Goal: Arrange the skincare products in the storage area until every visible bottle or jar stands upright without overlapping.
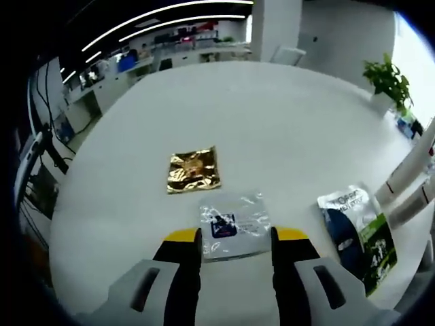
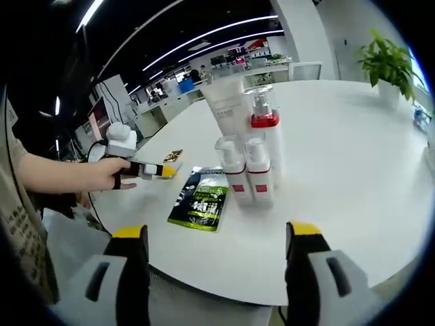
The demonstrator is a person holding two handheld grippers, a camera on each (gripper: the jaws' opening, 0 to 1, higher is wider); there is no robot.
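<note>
With both claws wide open and empty, I judge nothing is grasped yet: the bottles [image 2: 248, 170] stand upright mid-surface, so next my left claw [image 1: 236, 239] needs closing on the clear sachet [image 1: 234, 223].

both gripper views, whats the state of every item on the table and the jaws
gold sachet: flat on the table
clear sachet: flat, just ahead of the left jaws
green pouch: lying flat
two small pump bottles: upright, side by side
tall red-collared bottle: upright
white tube: upright
left gripper: jaws open, empty
right gripper: jaws open, empty
</note>
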